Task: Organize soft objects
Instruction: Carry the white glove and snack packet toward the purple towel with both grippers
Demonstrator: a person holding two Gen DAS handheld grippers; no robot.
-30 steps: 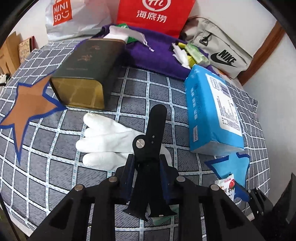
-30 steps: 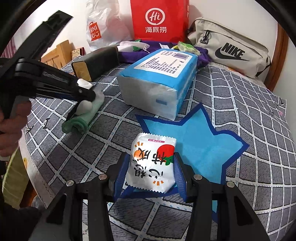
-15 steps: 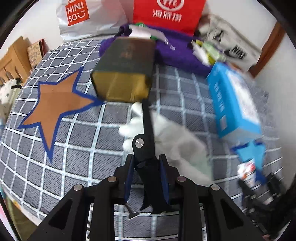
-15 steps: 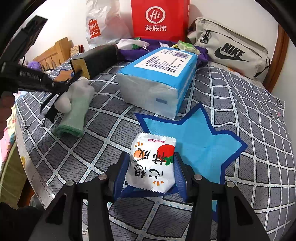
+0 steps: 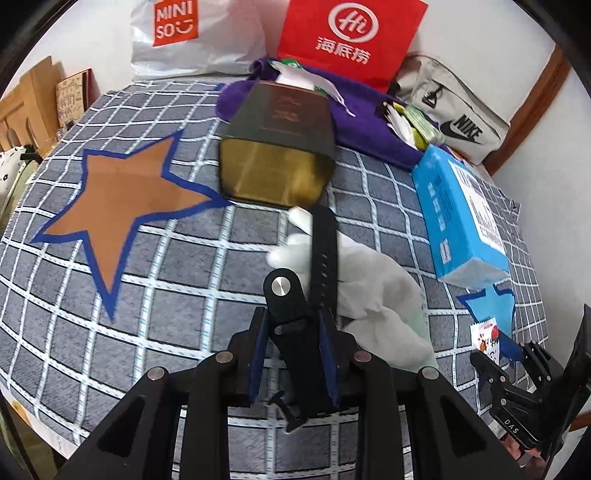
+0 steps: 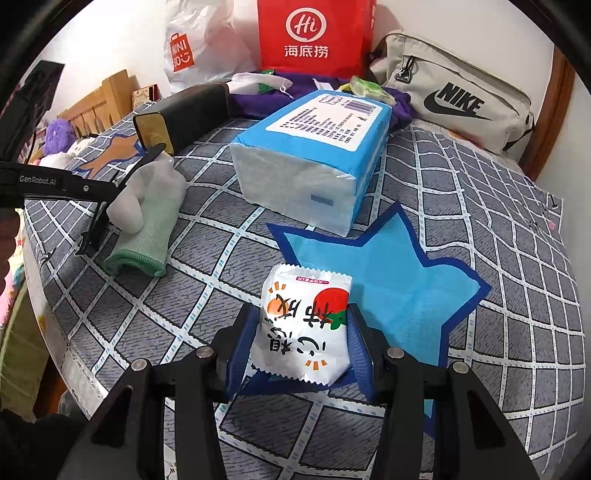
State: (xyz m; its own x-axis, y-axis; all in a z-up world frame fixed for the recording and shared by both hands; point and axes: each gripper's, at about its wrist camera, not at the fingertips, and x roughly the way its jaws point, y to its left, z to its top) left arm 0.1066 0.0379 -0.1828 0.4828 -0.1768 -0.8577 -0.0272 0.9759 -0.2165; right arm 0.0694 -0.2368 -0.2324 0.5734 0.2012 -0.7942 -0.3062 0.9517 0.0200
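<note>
My left gripper [image 5: 291, 321] is shut on a black watch strap [image 5: 323, 251], which sticks out forward over a white glove with a green cuff [image 5: 369, 284]. The glove [image 6: 147, 206] lies on the checked bedspread, right of an orange star patch [image 5: 118, 199]. Seen in the right wrist view, the left gripper [image 6: 110, 195] reaches in from the left edge above the glove. My right gripper [image 6: 301, 325] is shut on a white snack packet [image 6: 306, 325] with red and orange print. It sits at the near tip of a blue star patch [image 6: 388, 266].
A blue tissue pack [image 6: 314, 147] lies behind the blue star. A dark box with a gold end [image 5: 280, 147] lies between the stars, a purple cloth [image 5: 369, 125] with small items behind it. A red bag [image 5: 347, 37], a white bag [image 5: 184, 33] and a grey pouch [image 6: 450, 99] line the wall.
My left gripper has moved left with the strap, across the glove and closer to the orange star. The right gripper and its packet have stayed put.
</note>
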